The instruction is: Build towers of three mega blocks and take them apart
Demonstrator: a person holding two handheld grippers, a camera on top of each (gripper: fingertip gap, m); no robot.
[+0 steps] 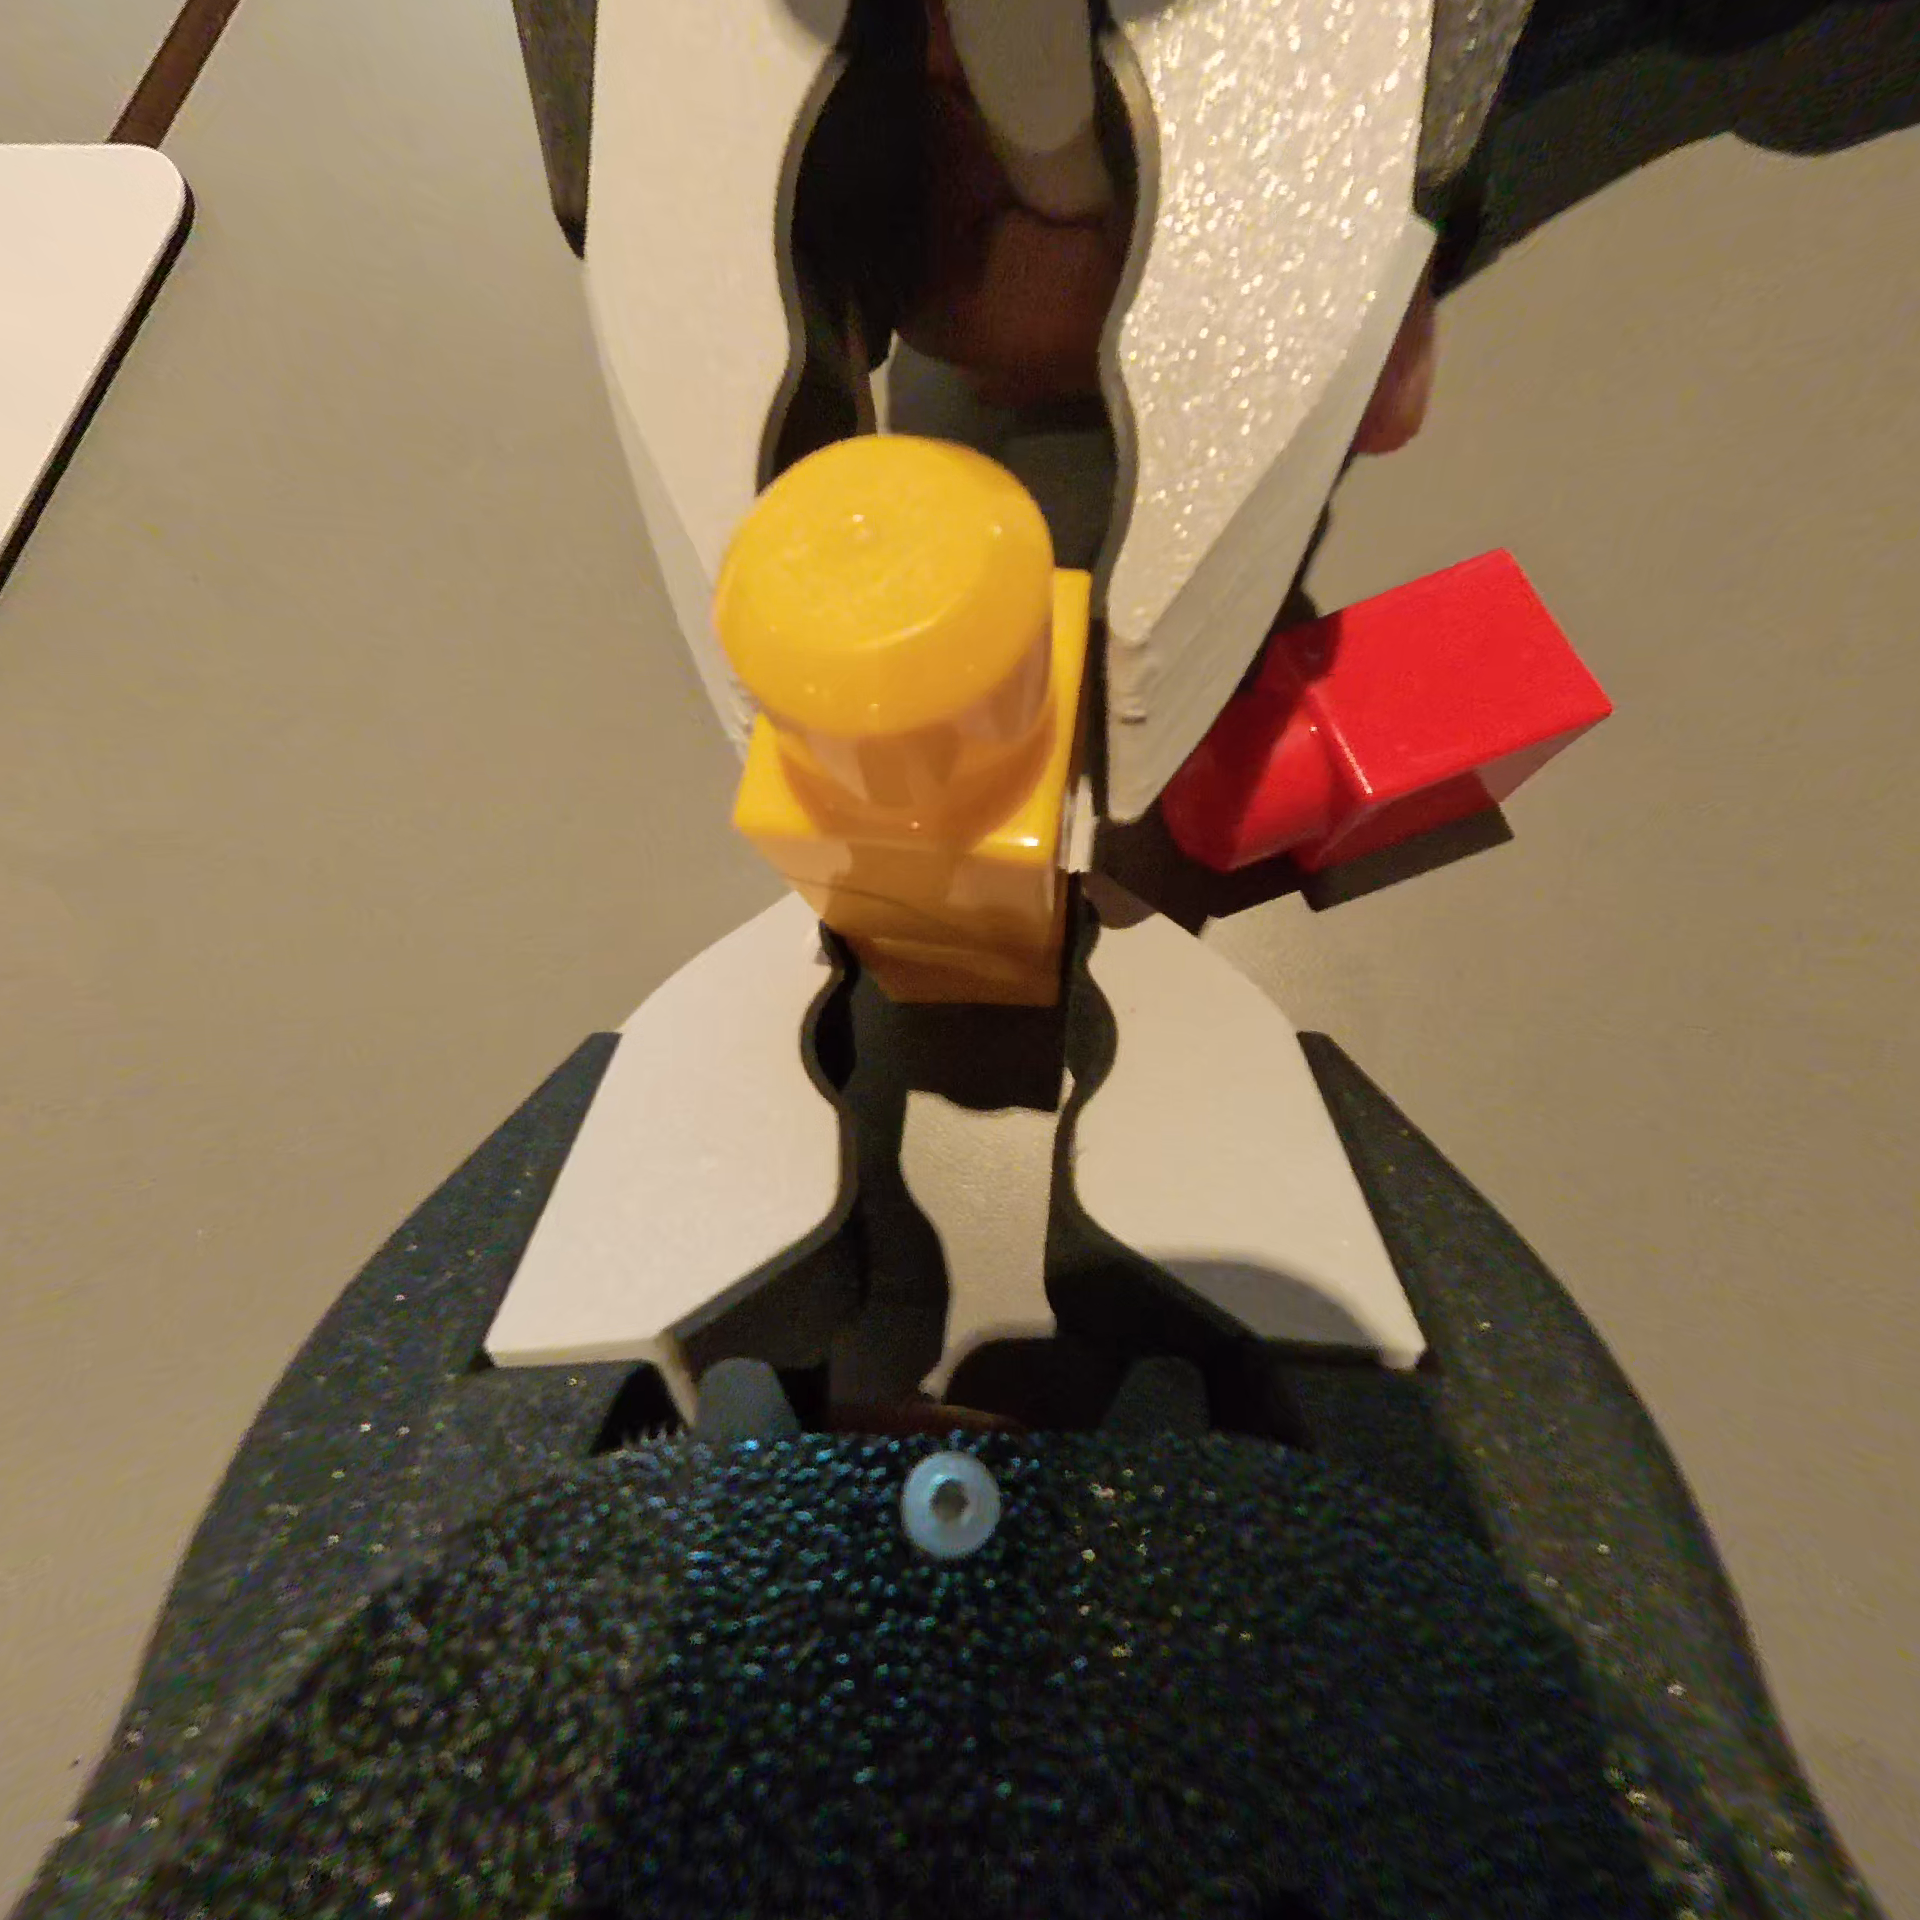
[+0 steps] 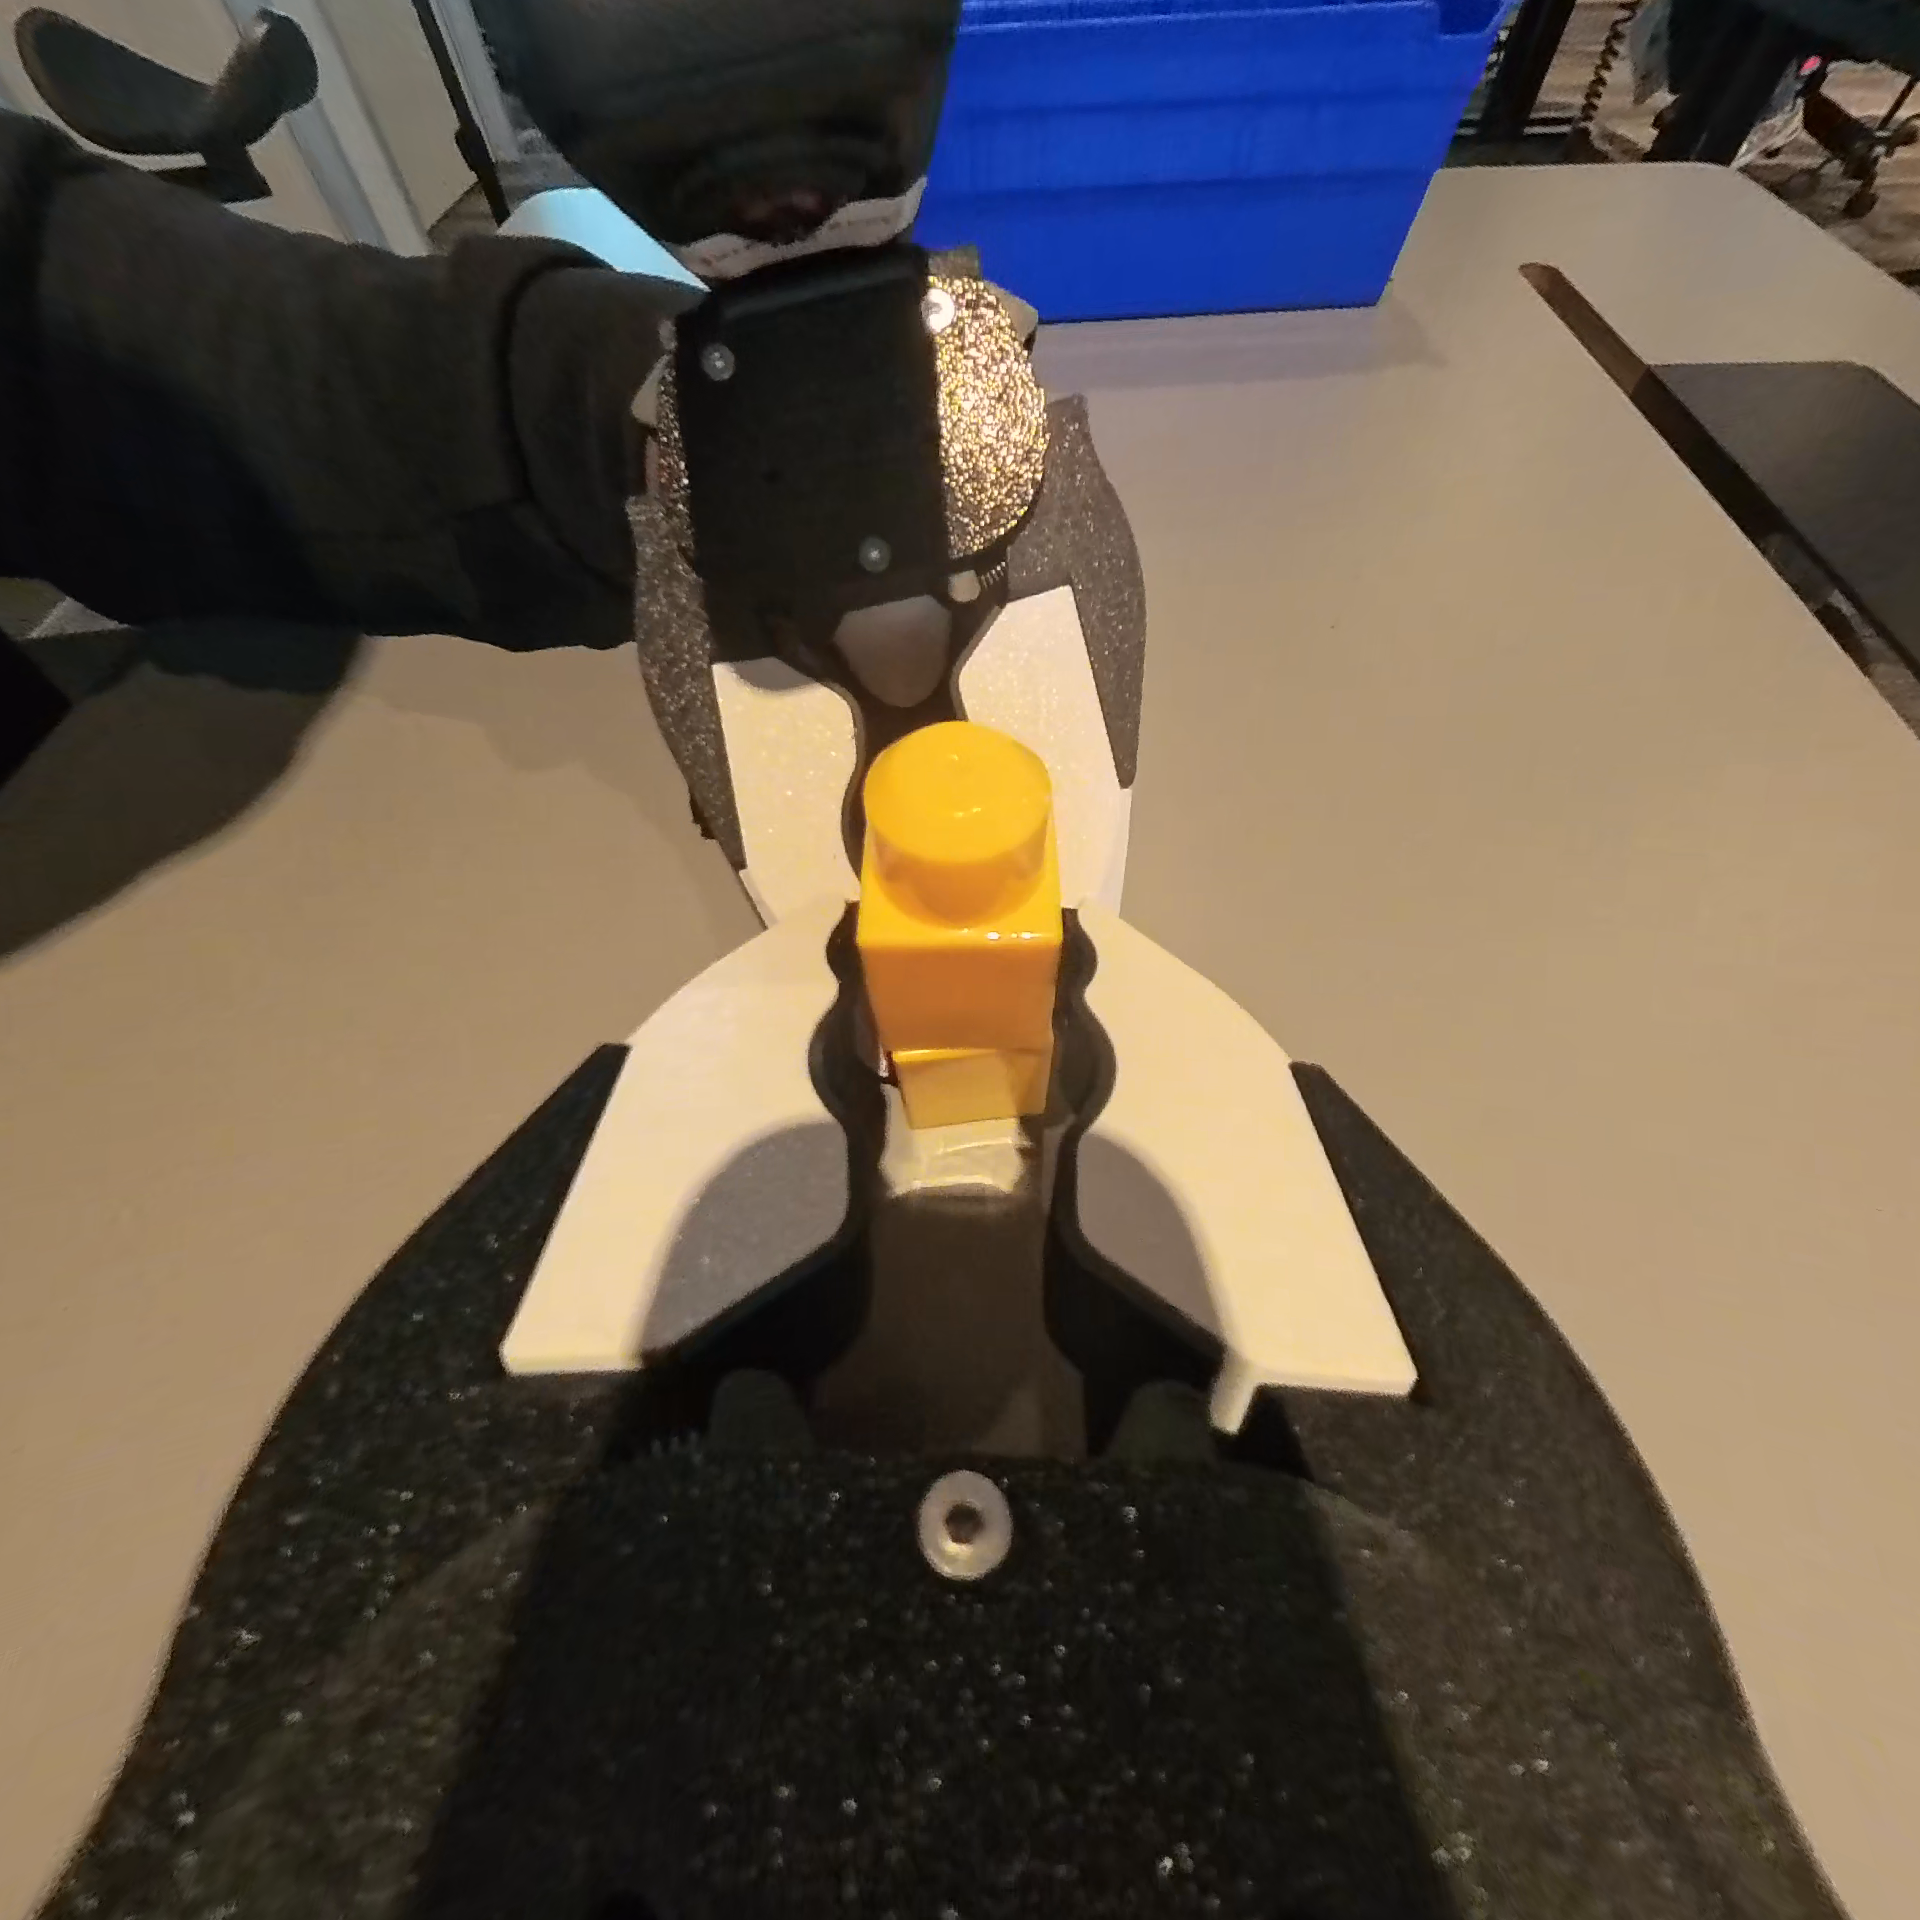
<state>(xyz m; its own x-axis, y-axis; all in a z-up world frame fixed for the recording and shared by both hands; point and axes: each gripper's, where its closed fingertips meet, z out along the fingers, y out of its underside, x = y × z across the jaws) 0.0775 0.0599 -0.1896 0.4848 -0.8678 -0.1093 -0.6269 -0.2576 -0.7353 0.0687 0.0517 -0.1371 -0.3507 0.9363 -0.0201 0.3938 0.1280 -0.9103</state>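
Note:
A tower of two yellow mega blocks stands at the centre of both views. The upper yellow block (image 1: 904,790) (image 2: 956,961) has its round stud on top, and the lower yellow block (image 1: 966,961) (image 2: 971,1086) sits under it, close to the grey table (image 2: 1455,831). My left gripper (image 1: 951,930) is shut on the lower block. My right gripper (image 2: 961,966) faces it from the other side and is shut on the upper block. It also shows in the left wrist view (image 1: 925,717), coming in from the top. A red block (image 1: 1392,717) lies on its side beside the right gripper's finger.
A blue bin (image 2: 1195,156) stands at the far table edge. A black-sleeved arm (image 2: 260,416) holds the left gripper. A dark flat panel (image 2: 1808,457) lies at the right. A white board's corner (image 1: 73,312) lies at the left.

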